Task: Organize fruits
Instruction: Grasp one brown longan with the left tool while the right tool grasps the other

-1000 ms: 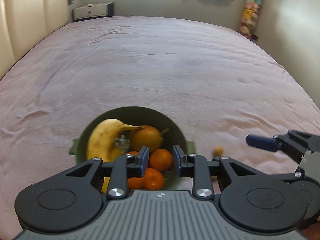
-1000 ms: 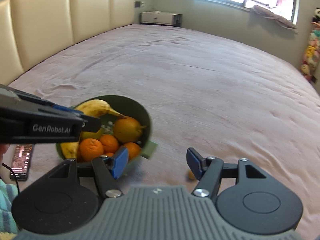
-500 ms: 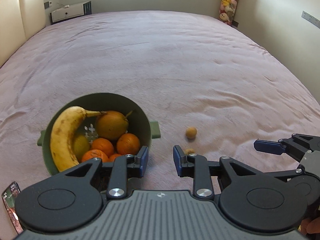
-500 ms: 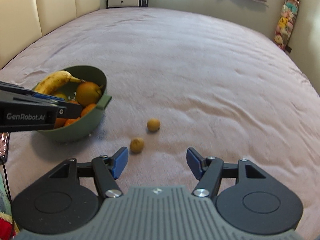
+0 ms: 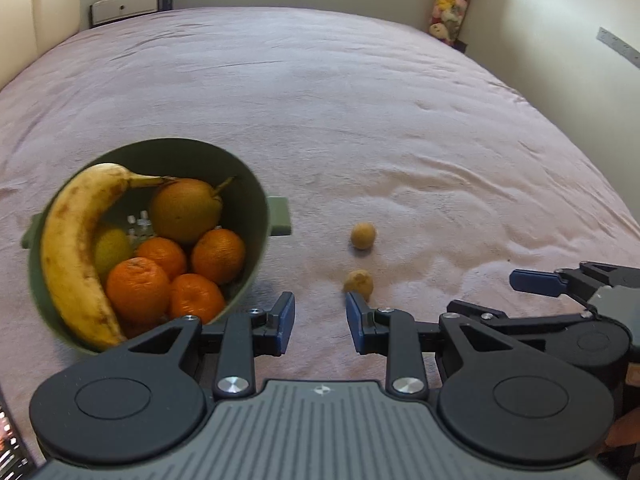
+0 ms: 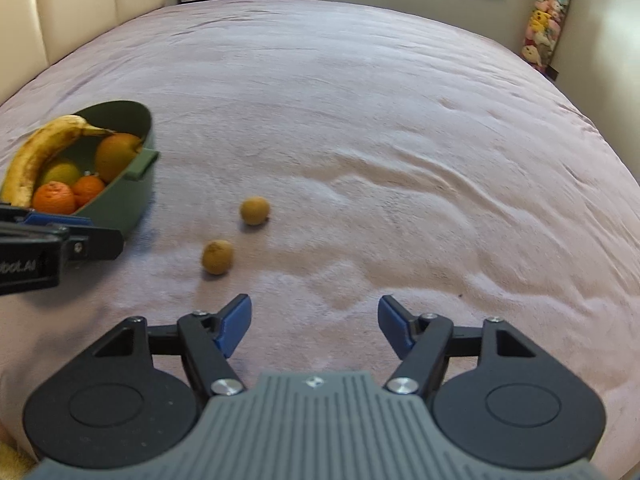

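Fruit is mostly gathered: the green bowl on the pink bedspread already holds a banana, a pear and several oranges — two small brown fruits lie loose just right of the bowl, not yet collected. Left gripper hovers low near the bowl's front, jaws slightly apart, empty. Right gripper hangs farther right of the bowl, jaws wide, holding nothing — both aimed at the strays
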